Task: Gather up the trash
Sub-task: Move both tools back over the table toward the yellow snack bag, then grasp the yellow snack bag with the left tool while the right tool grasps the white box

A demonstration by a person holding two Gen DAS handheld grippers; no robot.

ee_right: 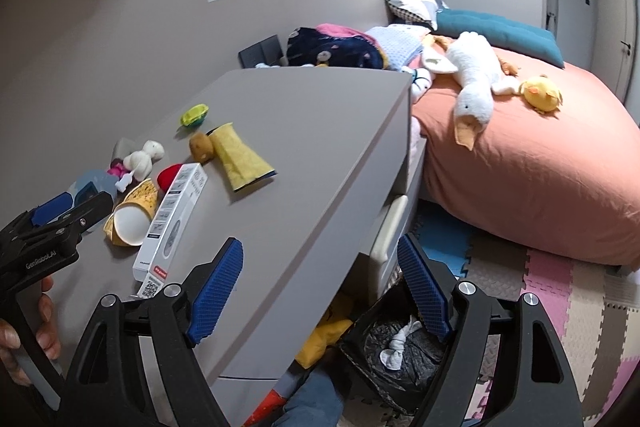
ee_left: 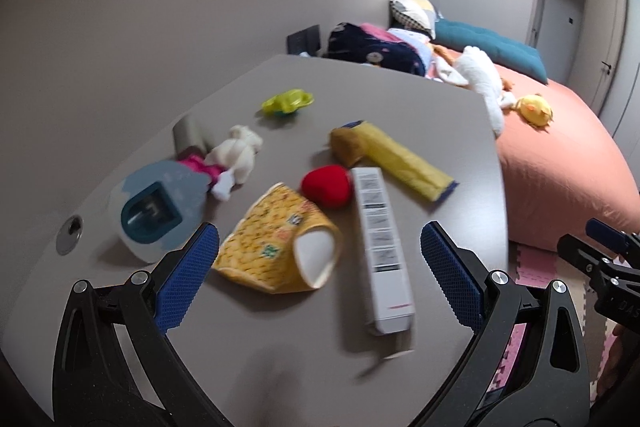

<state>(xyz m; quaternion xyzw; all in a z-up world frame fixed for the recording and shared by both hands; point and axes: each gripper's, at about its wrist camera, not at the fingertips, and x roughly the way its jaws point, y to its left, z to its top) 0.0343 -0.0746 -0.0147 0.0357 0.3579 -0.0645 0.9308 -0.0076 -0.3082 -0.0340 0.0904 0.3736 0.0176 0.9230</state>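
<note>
A crushed yellow paper cup (ee_left: 280, 251) and a long white carton (ee_left: 382, 251) lie on the grey desk (ee_left: 440, 131), between the open jaws of my left gripper (ee_left: 320, 271), which hovers just in front of them. A yellow wrapper (ee_left: 392, 157) lies farther back. In the right wrist view I see the cup (ee_right: 130, 215), the carton (ee_right: 172, 223) and the wrapper (ee_right: 240, 159). My right gripper (ee_right: 320, 291) is open and empty over the desk's right edge, above a black-lined trash bin (ee_right: 396, 359) holding a white tissue (ee_right: 398, 345).
A red ball (ee_left: 326, 185), a white plush (ee_left: 236, 151), a blue-grey gadget (ee_left: 154, 207) and a green toy (ee_left: 286, 101) also sit on the desk. A bed (ee_right: 540, 167) with a goose plush (ee_right: 472, 75) stands to the right. Foam mats (ee_right: 560, 291) cover the floor.
</note>
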